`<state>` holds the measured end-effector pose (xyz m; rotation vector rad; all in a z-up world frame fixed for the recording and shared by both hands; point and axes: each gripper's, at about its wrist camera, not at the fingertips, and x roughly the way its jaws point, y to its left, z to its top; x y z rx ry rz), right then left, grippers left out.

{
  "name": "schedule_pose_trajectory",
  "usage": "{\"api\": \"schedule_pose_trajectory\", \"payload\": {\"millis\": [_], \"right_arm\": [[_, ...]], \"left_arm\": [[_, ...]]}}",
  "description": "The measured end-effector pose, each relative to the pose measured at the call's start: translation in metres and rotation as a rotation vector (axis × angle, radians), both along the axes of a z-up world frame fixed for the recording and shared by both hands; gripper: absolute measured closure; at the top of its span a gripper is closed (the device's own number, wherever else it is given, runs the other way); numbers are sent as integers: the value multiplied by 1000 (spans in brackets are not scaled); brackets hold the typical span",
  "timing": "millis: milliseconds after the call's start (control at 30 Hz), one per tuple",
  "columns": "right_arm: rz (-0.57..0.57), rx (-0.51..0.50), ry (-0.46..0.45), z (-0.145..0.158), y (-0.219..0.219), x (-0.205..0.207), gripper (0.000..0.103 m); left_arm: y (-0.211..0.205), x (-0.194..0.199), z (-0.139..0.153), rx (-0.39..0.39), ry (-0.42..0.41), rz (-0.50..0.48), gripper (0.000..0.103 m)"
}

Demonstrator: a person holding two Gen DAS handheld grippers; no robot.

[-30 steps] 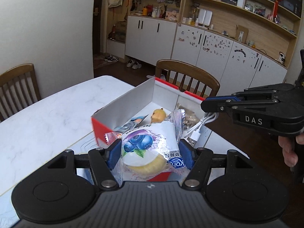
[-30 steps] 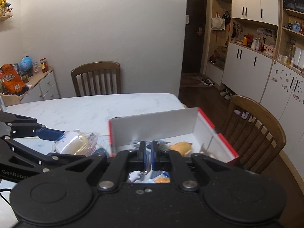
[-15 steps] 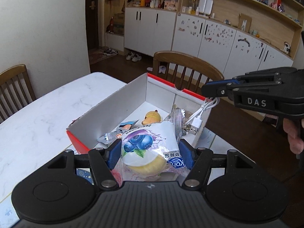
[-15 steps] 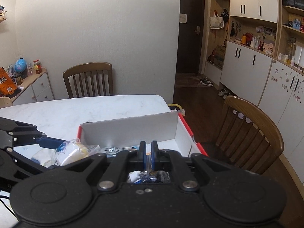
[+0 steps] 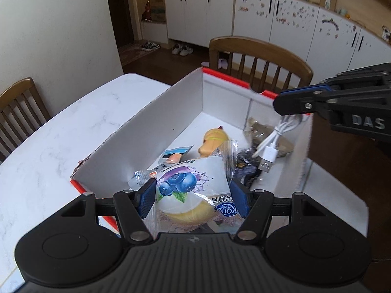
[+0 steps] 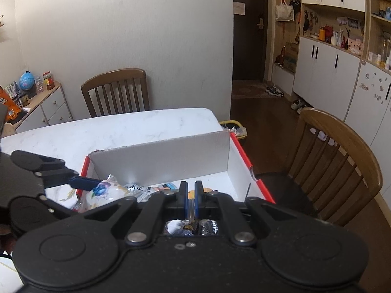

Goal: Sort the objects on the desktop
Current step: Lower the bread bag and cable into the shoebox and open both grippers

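My left gripper (image 5: 193,193) is shut on a blueberry snack packet (image 5: 195,190), held over the near end of a white cardboard box with a red rim (image 5: 171,112). My right gripper (image 5: 278,101) is shut on a white USB cable (image 5: 271,144), which dangles over the box's right side. Inside the box lie a yellow toy (image 5: 213,139) and several foil snack packets. In the right wrist view the right gripper (image 6: 191,195) sits above the box (image 6: 161,156). There the left gripper (image 6: 80,183) comes in from the left with the packet (image 6: 107,191).
The box stands at the corner of a white marble table (image 5: 61,134). One wooden chair (image 5: 261,61) stands behind the box, another (image 6: 117,90) at the table's far side. A bin (image 6: 232,124) sits on the floor past the table. White cabinets line the far wall.
Both grippers have moved forward and down over the box, which now fills more of both views. The packet and the cable stay gripped; the cable's plug hangs lower inside the box.
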<state>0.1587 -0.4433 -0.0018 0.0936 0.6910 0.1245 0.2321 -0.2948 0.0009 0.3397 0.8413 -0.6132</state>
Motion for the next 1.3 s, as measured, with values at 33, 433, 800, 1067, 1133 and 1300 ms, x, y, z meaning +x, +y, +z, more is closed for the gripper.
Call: {"api": "schedule_pose_trajectory", "payload": {"millis": [33,433,800,1067,1133,1300], "right_arm": [[5,3,4,-2,0,1,99],[36,27,58,-28,6,16,99],[44,6,132,-56,8,27,99],[47,-10,154,-60,6,28,94],[41,-15,151,-59,4,27,91],[38,-14,149,-56,0,24,85]], "left_arm": [[-2,3,-2,10,-1,2,39],[-14,30,-25,75,-2,27,39],[-25,40,-38,96,24,-1,39],[-27,46,-42,86,39,4,34],[-28,46,-42,83,43,4,32],[-28,44,-42,93,29,-8,21]]}}
